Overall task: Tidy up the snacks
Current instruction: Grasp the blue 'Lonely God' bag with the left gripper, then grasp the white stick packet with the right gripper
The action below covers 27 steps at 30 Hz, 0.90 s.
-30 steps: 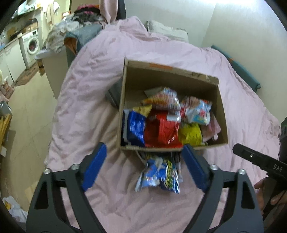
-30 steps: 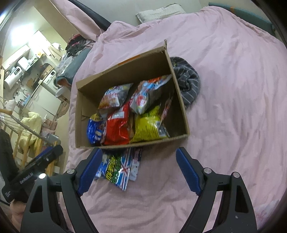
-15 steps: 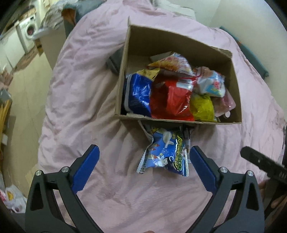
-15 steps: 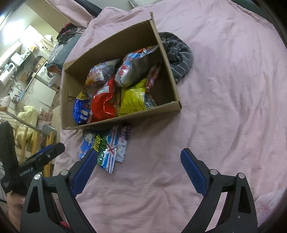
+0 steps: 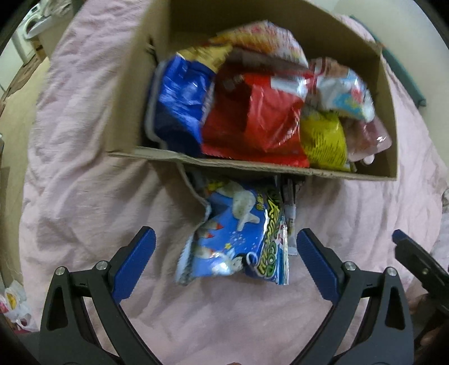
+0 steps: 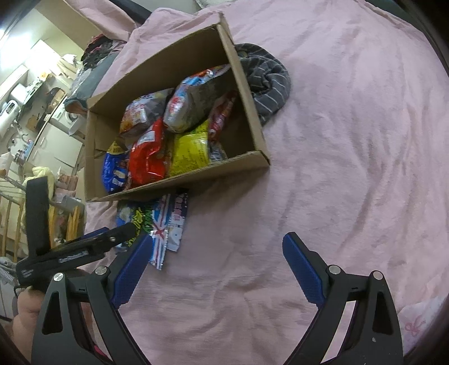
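A cardboard box (image 5: 280, 168) (image 6: 241, 92) lies on a pink bed cover, holding several snack bags: blue (image 5: 179, 101), red (image 5: 252, 123) (image 6: 146, 157), yellow (image 5: 322, 140) (image 6: 190, 151). A blue snack bag with green lettering (image 5: 238, 238) (image 6: 157, 221) lies on the cover just in front of the box. My left gripper (image 5: 224, 252) is open, its fingers on either side of this bag, not touching it. My right gripper (image 6: 216, 258) is open and empty over bare cover, right of the bag. The left gripper's body shows in the right wrist view (image 6: 84, 247).
A grey striped cloth (image 6: 266, 78) lies bunched against the box's far side. The bed's left edge drops to a floor with a washing machine (image 5: 31, 16) and clutter (image 6: 42, 112). The pink cover (image 6: 350, 140) stretches wide to the right.
My left gripper has moved forward and down toward the blue bag, which now sits between its fingers. My right gripper has shifted closer to the bed, still open.
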Each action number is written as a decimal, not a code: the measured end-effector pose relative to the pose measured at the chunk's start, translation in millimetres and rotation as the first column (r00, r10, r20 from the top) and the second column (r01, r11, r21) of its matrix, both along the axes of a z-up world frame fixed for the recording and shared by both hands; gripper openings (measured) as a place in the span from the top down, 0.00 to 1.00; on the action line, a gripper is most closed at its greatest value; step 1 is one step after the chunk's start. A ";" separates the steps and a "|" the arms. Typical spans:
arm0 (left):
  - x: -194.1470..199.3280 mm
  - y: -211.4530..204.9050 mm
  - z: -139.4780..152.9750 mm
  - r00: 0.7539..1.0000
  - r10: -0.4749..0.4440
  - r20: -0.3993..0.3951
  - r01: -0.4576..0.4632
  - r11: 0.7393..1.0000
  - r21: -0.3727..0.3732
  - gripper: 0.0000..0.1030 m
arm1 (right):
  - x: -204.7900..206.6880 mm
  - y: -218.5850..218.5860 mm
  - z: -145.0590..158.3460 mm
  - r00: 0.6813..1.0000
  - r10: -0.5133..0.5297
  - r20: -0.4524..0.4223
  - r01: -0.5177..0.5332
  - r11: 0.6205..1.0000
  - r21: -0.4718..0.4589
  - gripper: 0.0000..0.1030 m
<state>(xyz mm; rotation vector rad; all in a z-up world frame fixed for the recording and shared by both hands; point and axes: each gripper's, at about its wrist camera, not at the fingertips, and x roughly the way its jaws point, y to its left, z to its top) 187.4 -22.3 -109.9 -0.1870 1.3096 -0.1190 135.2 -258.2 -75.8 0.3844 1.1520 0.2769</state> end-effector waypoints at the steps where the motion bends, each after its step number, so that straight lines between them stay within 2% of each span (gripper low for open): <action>1: 1.8 -4.7 -4.6 1.000 -0.016 -0.013 0.016 1.000 0.000 0.04 | -0.1 -1.3 -1.6 1.000 -0.004 -0.005 0.004 1.000 -0.002 0.07; 5: 2.6 -13.0 -9.3 0.999 -0.037 -0.019 0.038 0.999 0.024 0.05 | 1.0 -3.8 -8.5 1.000 -0.016 -0.022 0.016 1.000 -0.018 0.07; 7: 1.9 -13.3 -6.9 0.999 -0.032 -0.015 0.032 0.999 0.013 0.22 | 1.7 -2.6 -9.2 1.000 -0.014 -0.024 0.014 1.000 -0.021 0.07; 8: 1.5 -12.6 -7.4 0.999 -0.035 -0.020 0.036 0.999 0.016 0.42 | 2.0 -0.8 -8.9 1.000 -0.011 -0.023 0.011 1.000 -0.022 0.07; 12: -3.5 -7.0 -5.6 0.999 -0.040 -0.034 0.040 0.999 0.023 0.55 | 2.8 7.9 -8.9 1.000 0.007 -0.019 -0.007 1.000 -0.029 0.07; 16: -11.2 -1.5 4.5 0.999 -0.042 -0.026 0.043 0.999 0.028 0.62 | 5.7 17.4 -11.0 0.999 0.017 -0.032 -0.018 1.000 -0.011 0.07; 22: -24.3 13.1 17.3 0.999 -0.038 -0.011 0.038 0.999 0.023 0.64 | 20.7 45.3 -23.0 0.996 0.040 -0.079 -0.039 0.999 0.020 0.07; 27: -32.6 33.9 28.8 1.000 -0.003 0.015 0.003 1.000 0.026 0.65 | 39.1 78.7 -41.5 0.989 0.084 -0.123 -0.091 0.994 -0.058 0.09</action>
